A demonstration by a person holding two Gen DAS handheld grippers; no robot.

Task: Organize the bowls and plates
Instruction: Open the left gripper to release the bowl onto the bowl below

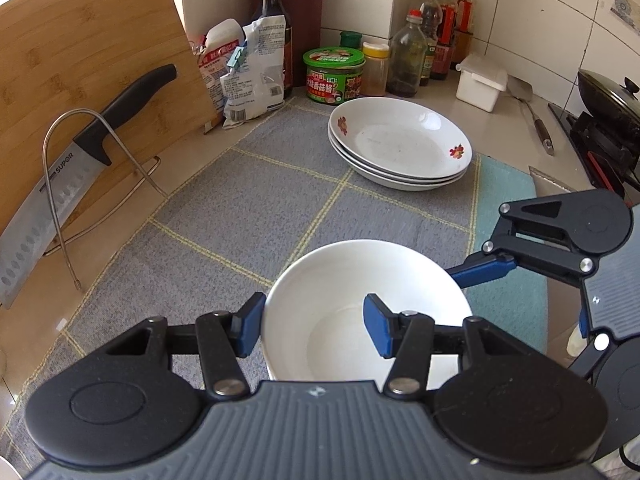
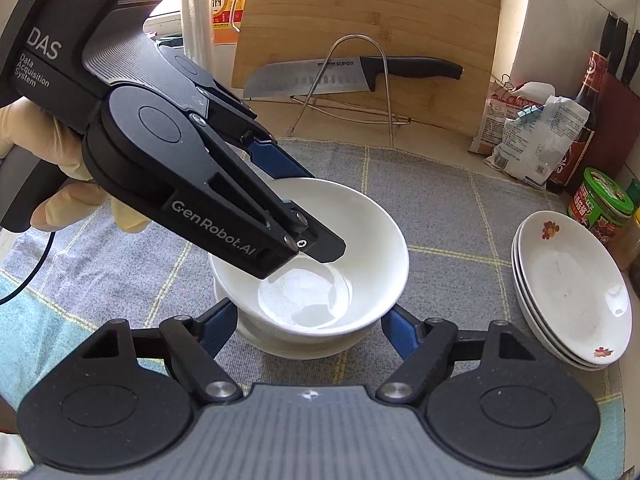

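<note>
On the bench's grey checked mat point(image 2: 460, 208), three flowered plates point(image 1: 400, 140) already sit stacked at two o'clock. The left hand-held gripper point(image 1: 316, 328) pinches the wall of a white bowl point(image 2: 320, 240), nesting it into another at centre, while the right hand-held gripper point(image 2: 310, 332) stands part-open around the lower bowl, pads apparently clear. Bowl stacking looks nearly finished.

A bamboo cutting board point(image 1: 80, 52) is leaned against the wall, with a black-handled knife point(image 1: 80, 152) held before it in a wire rack point(image 1: 72, 184). Bottles point(image 1: 436, 36), a green-lidded jar point(image 1: 334, 76) and clipped bags point(image 1: 248, 68) are gathered behind a grey checked mat point(image 1: 240, 208).
</note>
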